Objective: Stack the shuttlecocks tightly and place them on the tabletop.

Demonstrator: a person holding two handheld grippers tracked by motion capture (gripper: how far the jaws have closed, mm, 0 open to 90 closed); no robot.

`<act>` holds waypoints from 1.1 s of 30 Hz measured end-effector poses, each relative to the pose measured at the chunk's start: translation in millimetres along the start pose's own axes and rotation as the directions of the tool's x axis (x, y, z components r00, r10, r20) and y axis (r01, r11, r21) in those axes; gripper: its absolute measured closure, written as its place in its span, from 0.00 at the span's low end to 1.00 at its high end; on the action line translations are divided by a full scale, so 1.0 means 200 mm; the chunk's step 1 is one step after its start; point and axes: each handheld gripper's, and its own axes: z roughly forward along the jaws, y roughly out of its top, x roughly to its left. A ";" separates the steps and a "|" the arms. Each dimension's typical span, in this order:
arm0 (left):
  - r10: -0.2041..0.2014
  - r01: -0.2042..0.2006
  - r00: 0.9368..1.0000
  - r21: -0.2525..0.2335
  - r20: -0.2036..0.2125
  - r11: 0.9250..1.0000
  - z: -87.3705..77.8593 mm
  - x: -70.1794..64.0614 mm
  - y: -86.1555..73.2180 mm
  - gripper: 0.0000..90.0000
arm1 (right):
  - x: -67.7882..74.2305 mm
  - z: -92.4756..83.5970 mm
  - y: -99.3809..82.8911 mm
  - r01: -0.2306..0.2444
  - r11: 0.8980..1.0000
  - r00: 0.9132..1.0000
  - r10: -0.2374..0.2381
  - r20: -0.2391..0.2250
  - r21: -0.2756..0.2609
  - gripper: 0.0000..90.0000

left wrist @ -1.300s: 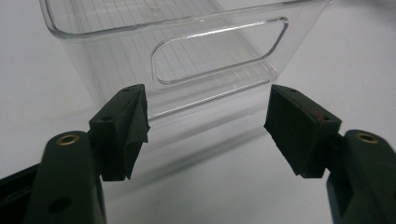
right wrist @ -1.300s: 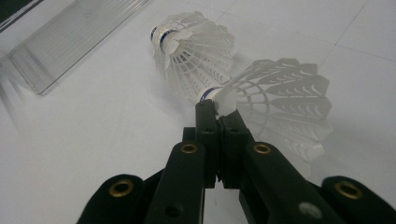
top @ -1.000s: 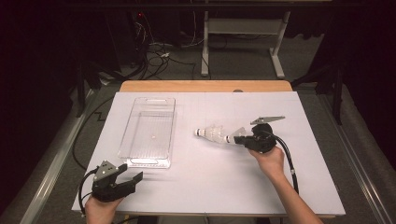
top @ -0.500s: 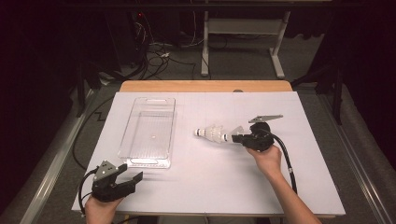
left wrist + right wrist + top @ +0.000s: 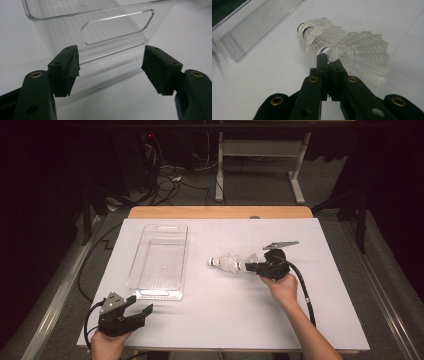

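Observation:
A short row of nested white plastic shuttlecocks [image 5: 227, 263] with blue-banded caps lies at the middle of the white table top, caps pointing left toward the tray. My right gripper [image 5: 248, 266] comes in level from the right. In the right gripper view its jaws [image 5: 328, 58] are shut on the edge of a skirt in the shuttlecocks [image 5: 322, 32]. My left gripper [image 5: 142, 312] rests at the front left of the table, open and holding nothing. In the left gripper view it [image 5: 111, 67] faces the near end wall of the clear plastic tray [image 5: 62, 32], a short way off.
The clear tray [image 5: 159, 227] lies lengthwise left of centre, nothing in it, and shows in the right gripper view [image 5: 259, 25]. A white sheet [image 5: 220, 320] covers the table, with a wooden edge [image 5: 220, 212] at the back. Cables and a desk frame stand on the dark floor beyond.

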 end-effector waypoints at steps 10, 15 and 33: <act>0.001 -0.001 1.000 -0.001 0.001 1.000 0.00 0.00 0.00 0.34 | 0.02 0.04 0.03 0.003 1.000 1.000 -0.003 -0.004 0.004 0.99; 0.002 -0.002 1.000 0.000 0.001 1.000 0.00 0.00 0.00 0.34 | 0.02 0.06 0.04 0.000 1.000 1.000 0.000 -0.009 0.001 0.99; 0.002 -0.002 1.000 0.000 0.001 1.000 0.00 0.00 0.00 0.34 | 0.03 0.12 0.06 -0.003 1.000 1.000 0.003 -0.016 0.005 0.99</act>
